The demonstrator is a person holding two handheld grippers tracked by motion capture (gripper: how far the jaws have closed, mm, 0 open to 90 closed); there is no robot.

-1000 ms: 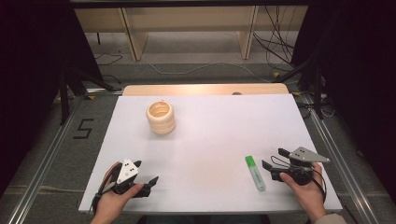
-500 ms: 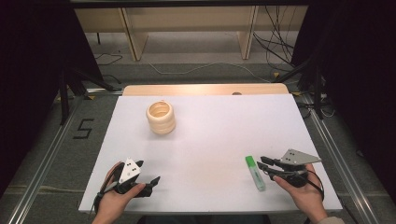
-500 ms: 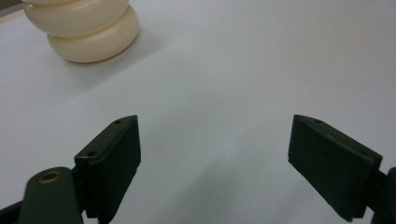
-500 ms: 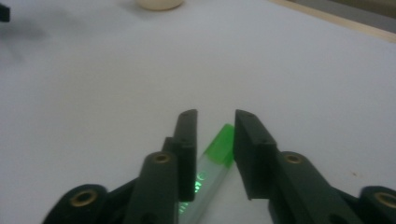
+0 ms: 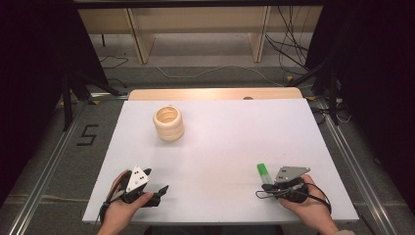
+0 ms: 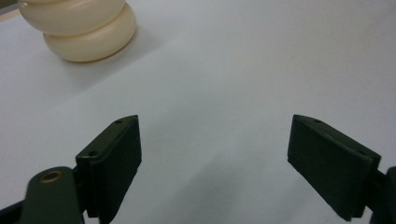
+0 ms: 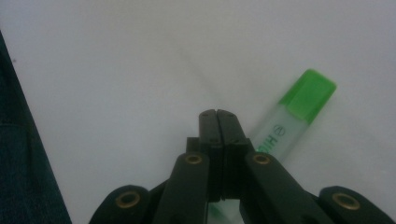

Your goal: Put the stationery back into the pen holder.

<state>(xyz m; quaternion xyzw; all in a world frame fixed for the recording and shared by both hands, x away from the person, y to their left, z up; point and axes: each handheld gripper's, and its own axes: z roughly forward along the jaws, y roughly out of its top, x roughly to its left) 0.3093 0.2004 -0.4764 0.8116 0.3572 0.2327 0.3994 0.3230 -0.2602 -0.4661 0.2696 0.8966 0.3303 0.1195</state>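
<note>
Right gripper [image 7: 217, 114]: jaws pressed together, holding nothing, tips over the green highlighter [image 7: 285, 126], which lies flat near the table's [image 5: 225, 147] front right. Light, stiff, slick plastic; likely to roll, so grab mid-barrel across its width. Barrel print partly readable, "HI…". Left gripper [image 6: 212, 154] wide open, empty. Cream ringed holder [image 5: 169, 123] well apart.

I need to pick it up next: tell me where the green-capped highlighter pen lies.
In the high view the green-capped highlighter pen lies on the white table near its front right, just left of the right gripper.
</note>
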